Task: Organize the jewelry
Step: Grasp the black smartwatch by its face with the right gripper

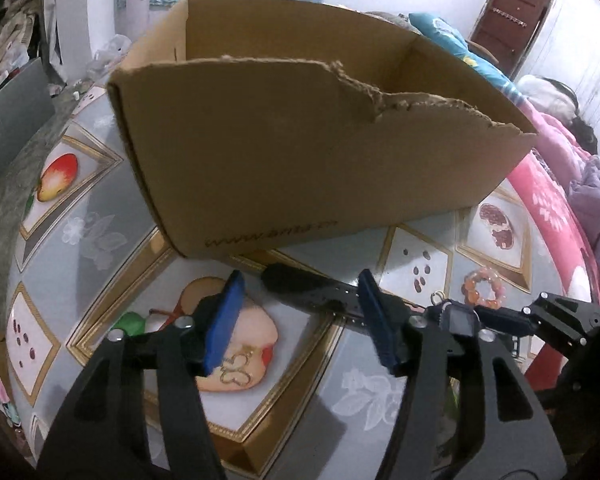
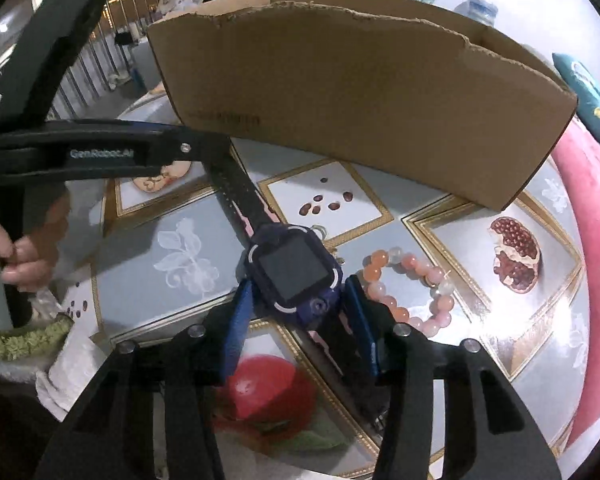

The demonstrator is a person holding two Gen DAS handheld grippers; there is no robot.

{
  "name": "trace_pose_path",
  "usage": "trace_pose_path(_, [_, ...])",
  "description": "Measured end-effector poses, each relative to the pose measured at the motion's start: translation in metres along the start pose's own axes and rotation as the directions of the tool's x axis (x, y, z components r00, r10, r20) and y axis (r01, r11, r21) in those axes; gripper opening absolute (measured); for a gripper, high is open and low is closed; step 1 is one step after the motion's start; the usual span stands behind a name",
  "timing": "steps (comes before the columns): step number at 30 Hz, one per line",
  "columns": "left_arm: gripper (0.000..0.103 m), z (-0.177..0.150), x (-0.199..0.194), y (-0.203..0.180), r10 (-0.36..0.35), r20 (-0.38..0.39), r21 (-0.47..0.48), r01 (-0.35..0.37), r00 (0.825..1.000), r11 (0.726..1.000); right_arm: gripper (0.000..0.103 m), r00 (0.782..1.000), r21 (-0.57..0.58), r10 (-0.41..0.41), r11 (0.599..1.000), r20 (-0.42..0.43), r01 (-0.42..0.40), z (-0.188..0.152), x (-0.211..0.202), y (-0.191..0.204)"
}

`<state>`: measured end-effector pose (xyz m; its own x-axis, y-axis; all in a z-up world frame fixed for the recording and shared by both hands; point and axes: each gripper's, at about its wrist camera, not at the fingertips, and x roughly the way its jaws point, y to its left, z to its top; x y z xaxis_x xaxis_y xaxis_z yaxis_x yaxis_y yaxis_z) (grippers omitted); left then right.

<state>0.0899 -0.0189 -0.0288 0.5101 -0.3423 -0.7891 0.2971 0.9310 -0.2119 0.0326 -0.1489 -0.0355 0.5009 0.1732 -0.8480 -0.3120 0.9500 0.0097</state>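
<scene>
A dark blue smartwatch [image 2: 296, 272] with a black strap lies on the patterned table. My right gripper [image 2: 298, 312] has its blue fingers on either side of the watch body, close to touching it. The watch strap [image 1: 312, 286] runs between the open fingers of my left gripper [image 1: 300, 300], which hovers above it. A pink-orange bead bracelet [image 2: 410, 292] lies just right of the watch; it also shows in the left wrist view [image 1: 484, 288]. A gold chain piece [image 1: 236, 368] lies under the left finger. An open cardboard box [image 1: 300, 140] stands behind.
The table [image 2: 172, 256] has a glossy fruit-print cover. A red-pink blanket [image 2: 596, 240] lies along the right edge. The box's near wall [image 2: 360, 100] is torn and stands close behind the jewelry. A hand [image 2: 24, 256] holds the left gripper's handle.
</scene>
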Motion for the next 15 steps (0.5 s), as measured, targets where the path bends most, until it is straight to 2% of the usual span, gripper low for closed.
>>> trace_pose_path(5, [0.063,0.004,0.008,-0.004,0.026,-0.003,0.02,-0.026,1.0,0.999,0.043,1.0,-0.033,0.018,0.999,0.006,-0.018,0.0,0.0,0.001])
trace_pose_path(15, [0.065,0.004,0.007,-0.011,0.012,0.001,0.059,-0.012,1.0,0.998,0.042,0.997,-0.103,0.078,0.992,0.016,-0.076,-0.014,-0.011,-0.015])
